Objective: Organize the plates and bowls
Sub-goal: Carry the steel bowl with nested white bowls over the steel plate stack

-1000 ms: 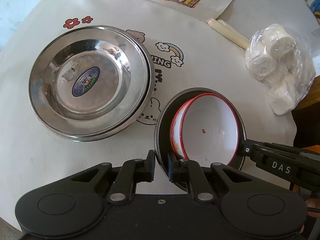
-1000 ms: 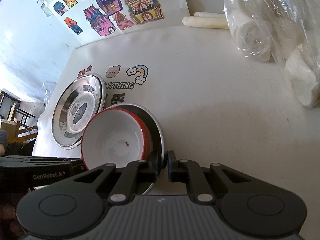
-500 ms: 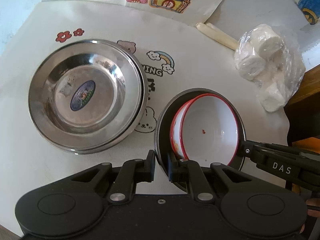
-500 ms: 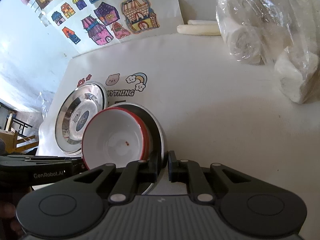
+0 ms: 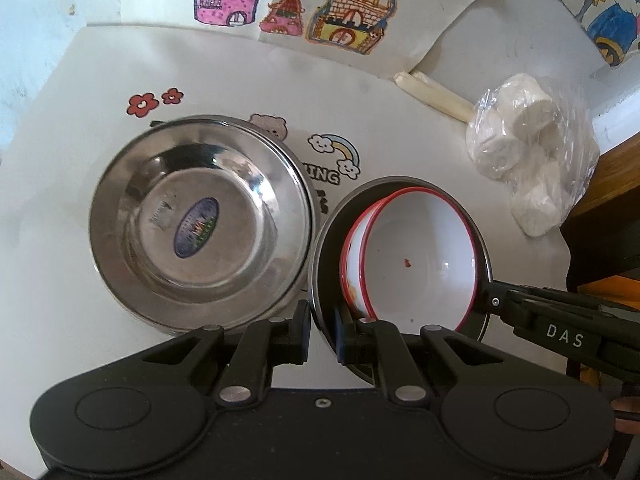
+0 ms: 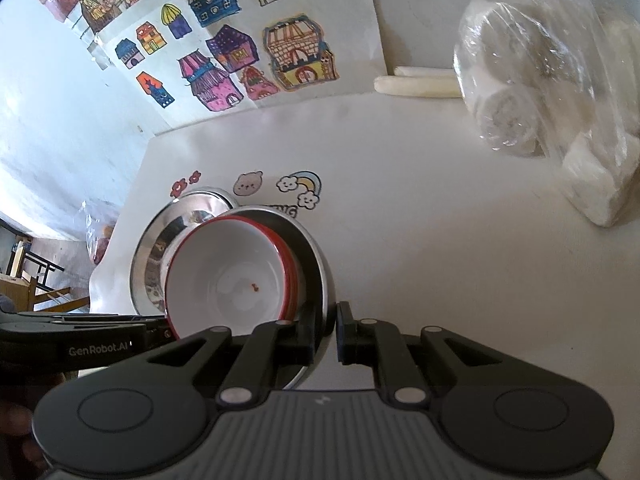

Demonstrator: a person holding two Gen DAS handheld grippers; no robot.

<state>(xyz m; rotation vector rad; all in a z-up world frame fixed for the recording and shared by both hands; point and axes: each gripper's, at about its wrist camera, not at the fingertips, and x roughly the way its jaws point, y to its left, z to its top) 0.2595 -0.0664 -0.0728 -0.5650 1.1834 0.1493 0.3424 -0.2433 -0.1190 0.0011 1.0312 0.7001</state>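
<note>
Steel plate [image 5: 326, 264] with the red-rimmed white bowl [image 5: 416, 264] nested in it hangs between both grippers, just right of the stack of steel plates [image 5: 200, 232] on the bench [image 5: 60, 320] — plate looks lifted clear of the bench, though the gap itself can't be seen. The one relation that matters: the stack lies to the left of the carried plate, their rims near each other or overlapping in view, so the carry needs to go leftward and then down, judging by the task. Left gripper [image 5: 321, 330] sits on the plate's near-left rim, closest to the stack; right gripper [image 6: 325, 332] pinches the opposite rim, its arm showing at right in the left wrist view. Jaws on both are narrowed right down, clamped on the thin rim, one finger inside the plate and one outside. Bowl leans toward the left side of the plate, not centred — risk it slides if the plate tips further. Both grippers point steeply down. Off to the right, well apart: a plastic bag of white rolls [image 5: 532, 160] and two pale sticks [image 5: 432, 94]; neither in the path. Children's drawings [image 6: 240, 64] at the back of the bench.
</note>
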